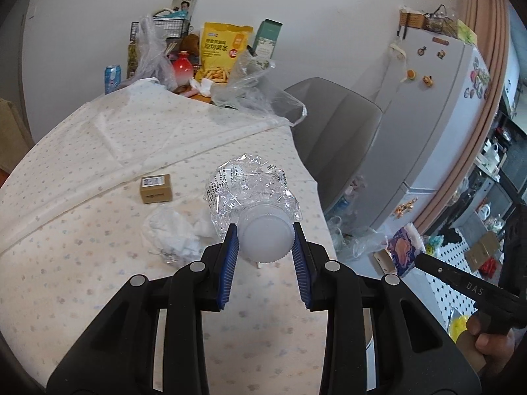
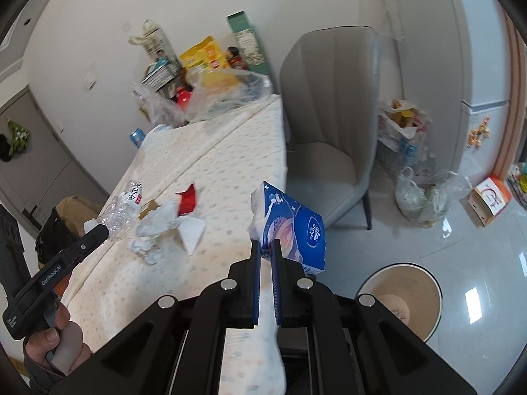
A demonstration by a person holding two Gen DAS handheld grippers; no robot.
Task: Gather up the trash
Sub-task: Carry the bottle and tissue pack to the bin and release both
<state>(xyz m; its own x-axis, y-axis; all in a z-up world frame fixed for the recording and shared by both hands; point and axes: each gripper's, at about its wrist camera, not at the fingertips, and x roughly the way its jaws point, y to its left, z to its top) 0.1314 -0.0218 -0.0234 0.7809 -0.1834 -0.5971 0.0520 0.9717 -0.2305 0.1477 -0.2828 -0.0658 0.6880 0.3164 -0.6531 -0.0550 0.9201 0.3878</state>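
My left gripper (image 1: pixel 265 230) is shut on the white cap end of a crushed clear plastic bottle (image 1: pixel 250 187) and holds it above the table; the bottle also shows in the right wrist view (image 2: pixel 123 210). My right gripper (image 2: pixel 266 247) is shut on a blue tissue pack (image 2: pixel 293 227), held past the table's right edge; the pack also shows in the left wrist view (image 1: pixel 403 247). Crumpled white tissue (image 1: pixel 171 233) lies on the tablecloth, also seen in the right wrist view (image 2: pixel 154 227). A small brown box (image 1: pixel 156 189) and a red wrapper (image 2: pixel 187 202) lie nearby. A round bin (image 2: pixel 400 299) stands on the floor.
A grey chair (image 2: pixel 332 131) stands by the table's right side. Snack bags, a can (image 1: pixel 113 77), a red vase and plastic bags (image 1: pixel 260 95) crowd the table's far end. Filled bags (image 2: pixel 425 197) and a fridge (image 1: pixel 438 115) are at the right.
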